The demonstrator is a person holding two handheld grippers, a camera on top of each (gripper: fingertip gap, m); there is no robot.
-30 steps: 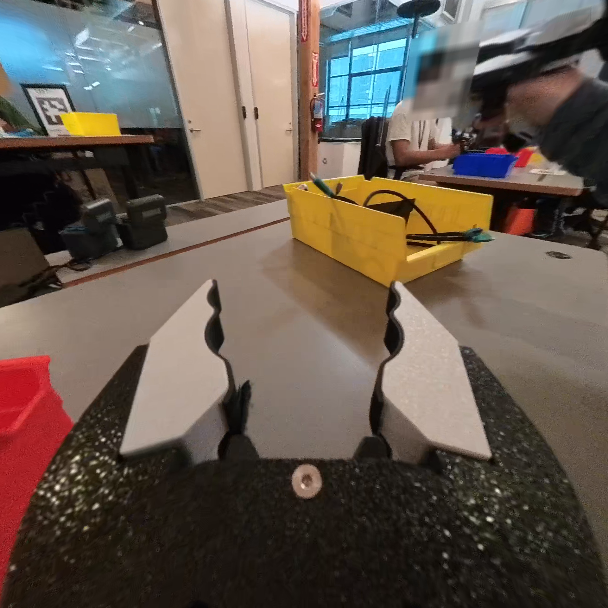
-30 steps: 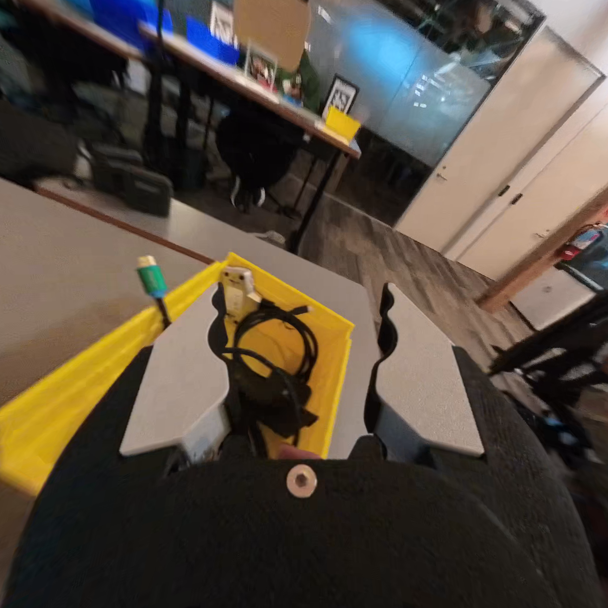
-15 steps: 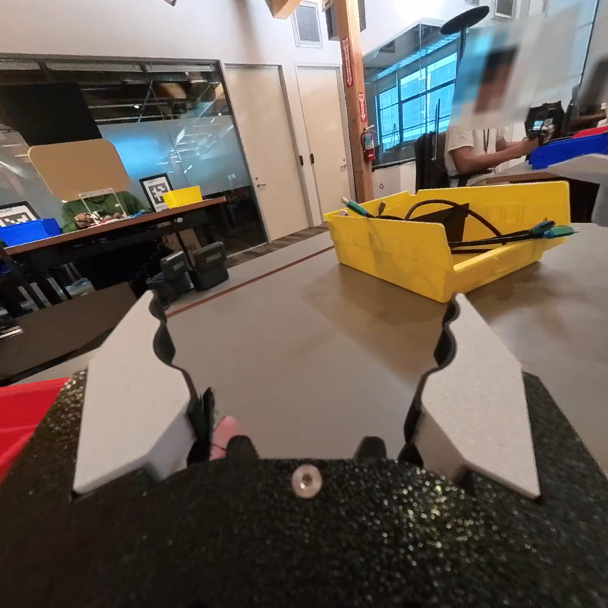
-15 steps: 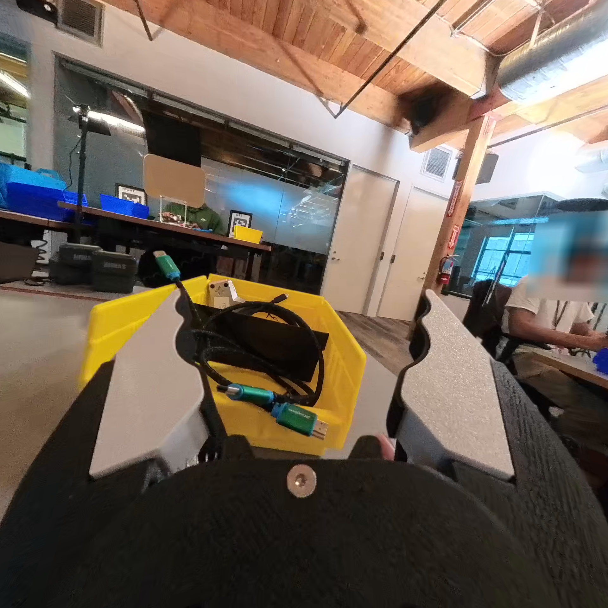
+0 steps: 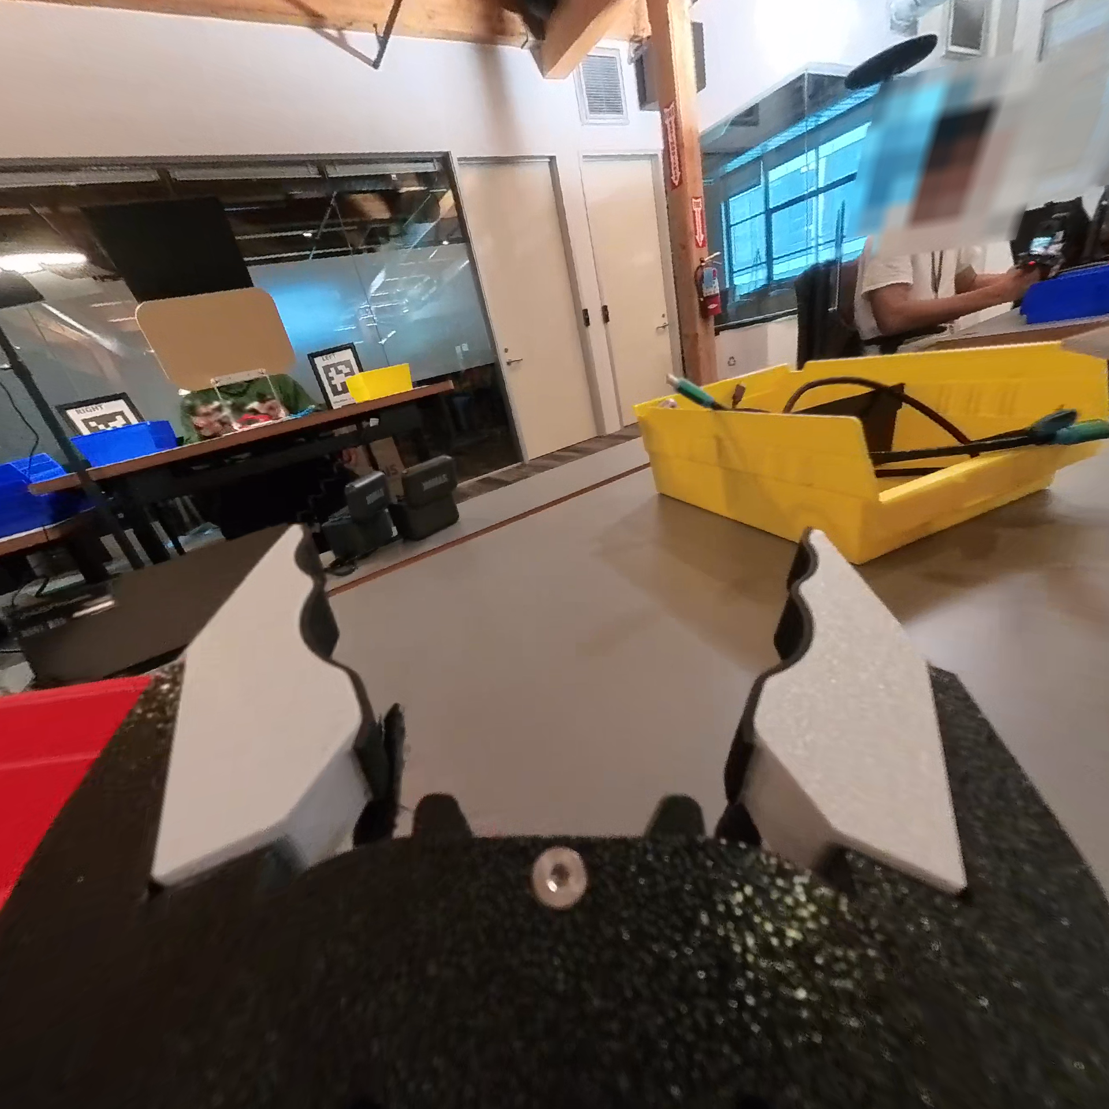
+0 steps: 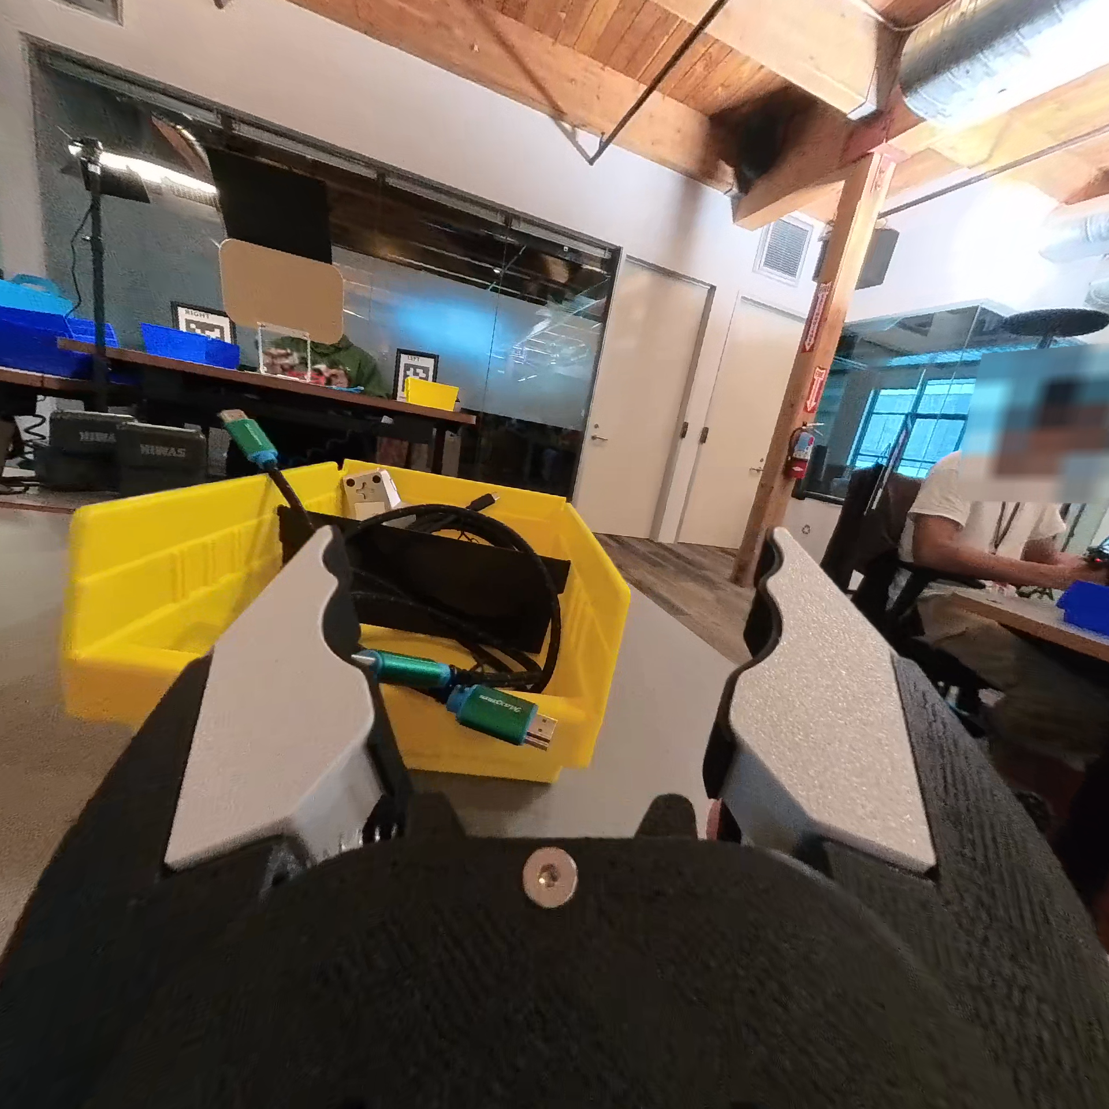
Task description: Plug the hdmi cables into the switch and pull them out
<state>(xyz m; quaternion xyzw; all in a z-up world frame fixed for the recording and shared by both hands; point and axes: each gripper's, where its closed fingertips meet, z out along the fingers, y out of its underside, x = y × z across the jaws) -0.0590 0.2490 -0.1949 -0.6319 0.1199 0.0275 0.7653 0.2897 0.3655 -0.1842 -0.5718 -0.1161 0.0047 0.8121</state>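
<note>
A yellow bin (image 6: 180,576) stands on the grey table (image 5: 540,630). It holds coiled black HDMI cables (image 6: 540,606), a flat black box (image 6: 468,576) and a small white device (image 6: 369,492). One green plug (image 6: 492,714) lies over the bin's low front lip. Another green plug (image 6: 249,441) sticks up over the back left wall. My right gripper (image 6: 552,534) is open and empty, just in front of the bin. My left gripper (image 5: 555,540) is open and empty above the table. In its view the bin (image 5: 840,456) is ahead to the right, well apart from it.
A red bin (image 5: 54,756) sits at the left gripper's near left. Beyond the table's far edge are black cases (image 5: 402,498) on the floor and other tables with blue bins (image 5: 120,432). A seated person (image 6: 990,540) is at the right.
Both grippers opened wider. The right one drew back from above the bin to face its front. The left view swung left and tilted up, so the bin now sits at the right.
</note>
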